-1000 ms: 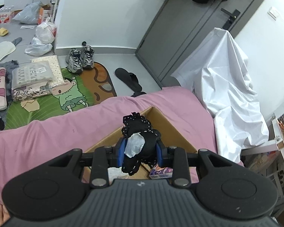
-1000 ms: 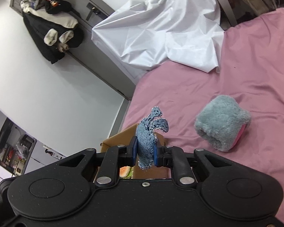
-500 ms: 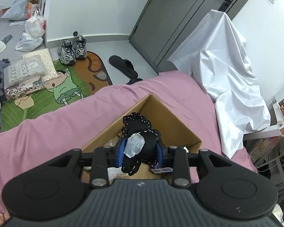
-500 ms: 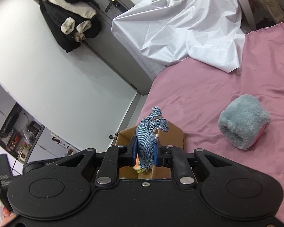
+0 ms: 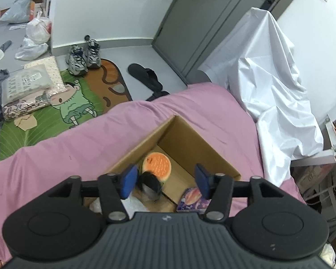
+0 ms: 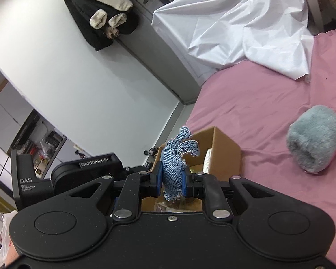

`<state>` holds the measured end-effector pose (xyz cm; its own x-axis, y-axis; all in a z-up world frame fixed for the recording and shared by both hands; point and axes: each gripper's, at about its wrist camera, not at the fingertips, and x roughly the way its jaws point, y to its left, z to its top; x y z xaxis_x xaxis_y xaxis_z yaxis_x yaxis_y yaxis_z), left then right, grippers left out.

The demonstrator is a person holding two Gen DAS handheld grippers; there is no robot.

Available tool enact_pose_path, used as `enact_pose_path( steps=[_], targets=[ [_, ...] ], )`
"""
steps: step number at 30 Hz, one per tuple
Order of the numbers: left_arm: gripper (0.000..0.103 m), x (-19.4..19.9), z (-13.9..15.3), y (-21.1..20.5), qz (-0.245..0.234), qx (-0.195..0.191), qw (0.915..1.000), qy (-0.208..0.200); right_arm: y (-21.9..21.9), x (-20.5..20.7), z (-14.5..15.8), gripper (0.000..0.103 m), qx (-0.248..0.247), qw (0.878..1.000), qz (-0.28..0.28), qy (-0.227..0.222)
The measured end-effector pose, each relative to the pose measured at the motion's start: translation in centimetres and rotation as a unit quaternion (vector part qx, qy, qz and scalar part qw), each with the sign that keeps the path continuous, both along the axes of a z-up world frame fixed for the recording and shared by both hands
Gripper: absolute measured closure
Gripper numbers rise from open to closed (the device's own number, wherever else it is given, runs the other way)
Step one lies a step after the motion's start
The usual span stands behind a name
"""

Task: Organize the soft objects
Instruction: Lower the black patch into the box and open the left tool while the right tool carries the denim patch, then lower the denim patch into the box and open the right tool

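Here, in the left wrist view, the left gripper [image 5: 164,182] hangs over the open cardboard box [image 5: 190,139] on the pink bedspread [image 5: 62,157]. Its jaws have just been opening and stand spread, the blue pads [image 5: 128,183] touching nothing. The dark cloth bundle [image 5: 149,186] sits blurred just below and between them, inside the box, beside a round orange plush [image 5: 157,165] and a purple packet [image 5: 193,199].

In the right wrist view, the right gripper [image 6: 171,185] pinches a blue denim scrap [image 6: 175,161] tight, its frayed, woven length standing upright out of the jaws. The box lies straight ahead and below, so this hand looks closest for the next drop. A fluffy grey-blue roll [image 6: 313,148], soft and barrel-shaped, rests well apart on the bedspread to the right.
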<state>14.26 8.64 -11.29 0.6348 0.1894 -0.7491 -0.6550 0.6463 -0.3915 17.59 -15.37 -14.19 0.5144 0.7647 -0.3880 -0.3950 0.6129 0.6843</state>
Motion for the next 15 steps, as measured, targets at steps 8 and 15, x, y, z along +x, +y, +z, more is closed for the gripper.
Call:
enact_pose_path(
  steps=[8, 15],
  targets=[
    [0.044, -1.1, 0.4, 1.0, 0.024, -0.005, 0.9997, 0.003, 1.3, -0.3, -0.4, 0.086, -0.007, 1.0, 0.023, 0.006],
    [0.037, -2.4, 1.0, 0.9, 0.035, -0.005, 0.9993, 0.008, 2.5, -0.2, -0.8, 0.071, -0.015, 0.998, 0.058, 0.016]
  ],
)
